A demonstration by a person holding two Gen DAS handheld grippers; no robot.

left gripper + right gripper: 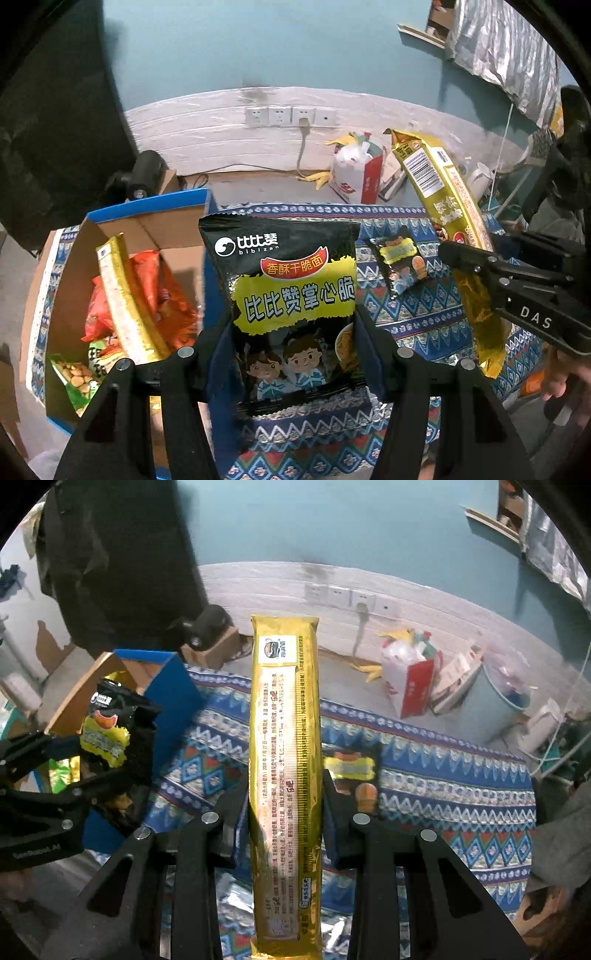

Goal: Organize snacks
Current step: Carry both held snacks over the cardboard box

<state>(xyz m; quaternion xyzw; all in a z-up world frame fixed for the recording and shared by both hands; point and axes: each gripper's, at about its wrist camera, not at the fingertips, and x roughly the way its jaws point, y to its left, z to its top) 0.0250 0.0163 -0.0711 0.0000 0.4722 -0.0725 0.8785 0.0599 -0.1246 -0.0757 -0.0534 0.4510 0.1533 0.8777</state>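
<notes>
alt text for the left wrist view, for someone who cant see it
The left gripper clamps a black-and-yellow noodle snack bag upright above a patterned cloth. A cardboard box of snacks sits left; the right gripper holds a long gold packet on the right.

The left wrist camera sits close behind the left gripper (pixel 293 354), looking forward and slightly down over the patterned cloth (pixel 417 317) toward the wall sockets (pixel 291 116). The right wrist camera sits equally close behind the right gripper (pixel 284 812), facing the same wall from further right. Both views share the cloth, the cardboard box (pixel 147 229) at its left edge, the small black packet (pixel 400 258) lying on it and the sockets; each also sees the other gripper.
</notes>
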